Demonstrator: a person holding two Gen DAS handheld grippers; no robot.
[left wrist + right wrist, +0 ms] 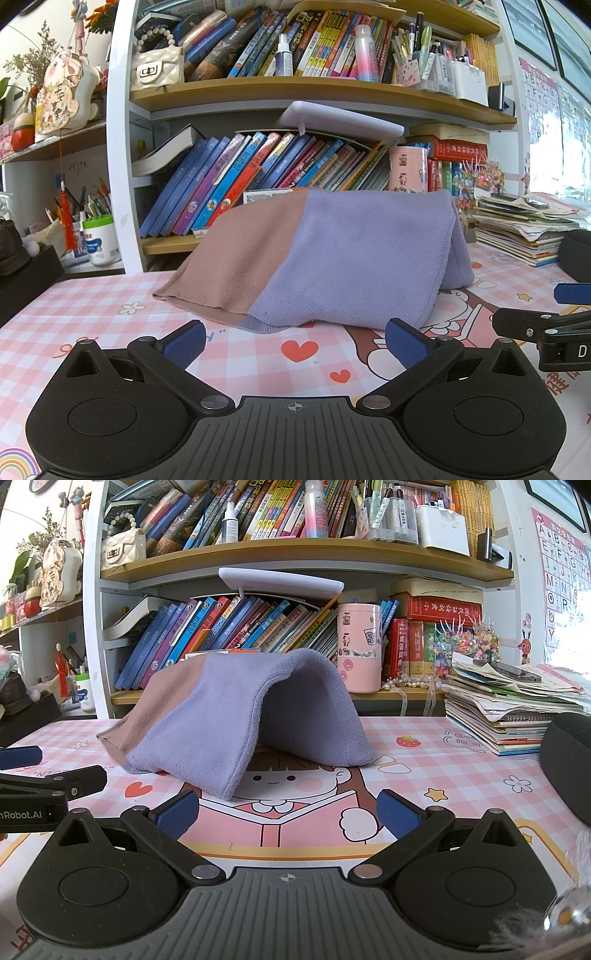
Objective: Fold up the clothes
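Both tongs, left (294, 345) and right (288, 810), gape empty; ahead, the tented sweater (236, 716) (propped, hollow underneath) may collapse crooked if nudged.

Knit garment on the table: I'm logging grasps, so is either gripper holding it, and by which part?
Nothing is held. The left gripper and right gripper are both open, short of the purple-and-tan knit garment.

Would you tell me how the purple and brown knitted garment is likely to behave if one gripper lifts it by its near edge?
The knitted garment will probably flop and drape: it already sags in a tent shape over a hollow. It looks light, so one open right gripper could likely lift it. The far half may drag on the tablecloth.
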